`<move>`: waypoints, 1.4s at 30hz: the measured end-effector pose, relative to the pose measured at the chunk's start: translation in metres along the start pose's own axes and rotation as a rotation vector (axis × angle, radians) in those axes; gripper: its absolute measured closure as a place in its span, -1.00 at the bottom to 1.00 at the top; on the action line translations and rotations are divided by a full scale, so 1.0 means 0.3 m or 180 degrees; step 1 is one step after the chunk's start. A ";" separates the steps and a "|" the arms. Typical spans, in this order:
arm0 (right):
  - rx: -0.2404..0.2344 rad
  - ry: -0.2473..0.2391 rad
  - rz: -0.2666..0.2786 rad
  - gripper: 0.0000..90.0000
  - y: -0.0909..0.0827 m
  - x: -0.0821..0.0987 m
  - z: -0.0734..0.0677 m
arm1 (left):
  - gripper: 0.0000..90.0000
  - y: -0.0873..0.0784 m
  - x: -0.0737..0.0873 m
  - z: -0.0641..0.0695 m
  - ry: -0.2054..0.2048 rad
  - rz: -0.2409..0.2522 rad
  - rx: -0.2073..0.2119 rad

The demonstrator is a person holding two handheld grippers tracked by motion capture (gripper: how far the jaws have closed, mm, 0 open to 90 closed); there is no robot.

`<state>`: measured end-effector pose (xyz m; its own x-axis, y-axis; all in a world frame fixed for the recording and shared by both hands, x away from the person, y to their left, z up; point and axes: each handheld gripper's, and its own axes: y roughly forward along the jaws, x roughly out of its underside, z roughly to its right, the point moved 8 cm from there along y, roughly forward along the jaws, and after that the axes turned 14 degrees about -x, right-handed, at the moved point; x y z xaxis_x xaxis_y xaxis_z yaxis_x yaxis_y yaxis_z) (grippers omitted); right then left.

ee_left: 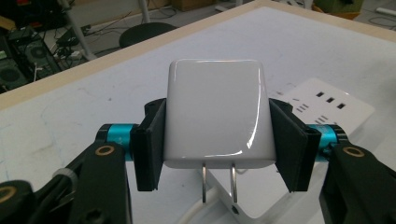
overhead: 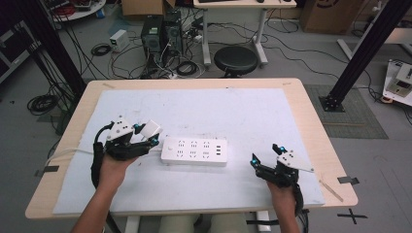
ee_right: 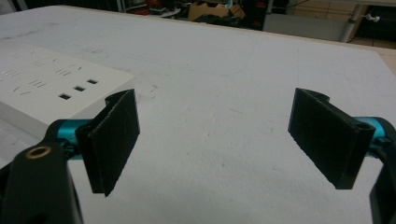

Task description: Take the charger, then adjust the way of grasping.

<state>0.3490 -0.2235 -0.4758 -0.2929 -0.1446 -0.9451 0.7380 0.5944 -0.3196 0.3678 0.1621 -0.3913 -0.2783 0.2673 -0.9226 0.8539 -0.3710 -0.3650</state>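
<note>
Between pads, left gripper (ee_left: 217, 154) clamps white charger (ee_left: 217, 116), prongs partly covering power strip (ee_left: 327, 105); right gripper (ee_right: 217, 140) wide open, empty

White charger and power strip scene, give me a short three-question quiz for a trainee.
1. True or false: the left gripper is clamped on the white charger.
2. Which gripper has open jaws with nothing between them?
3. Which way do the charger's prongs point in the left gripper view: A up, B down?

Key: 1 true. 2 the right gripper. 3 B, down, over an end of the power strip.
</note>
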 end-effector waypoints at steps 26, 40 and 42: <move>-0.0570 -0.0064 -0.0041 -0.62 -0.002 0.001 -0.031 | -0.06 -0.093 0.007 0.164 0.0557 0.0079 0.0635; -0.0758 -0.0181 -0.0181 -0.62 -0.018 -0.004 -0.121 | -0.06 -0.105 0.073 0.265 0.0808 0.0002 0.0945; -0.0832 -0.0148 -0.0202 -0.62 -0.020 -0.001 -0.141 | -0.06 -0.102 0.090 0.278 0.0845 -0.0035 0.0975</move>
<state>0.3190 -0.1935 -0.4708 -0.3009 -0.2206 -0.9278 0.5352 0.7661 -0.3557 0.2974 0.1065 -0.4154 -0.1291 0.4781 -0.8688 0.6698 -0.6039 -0.4319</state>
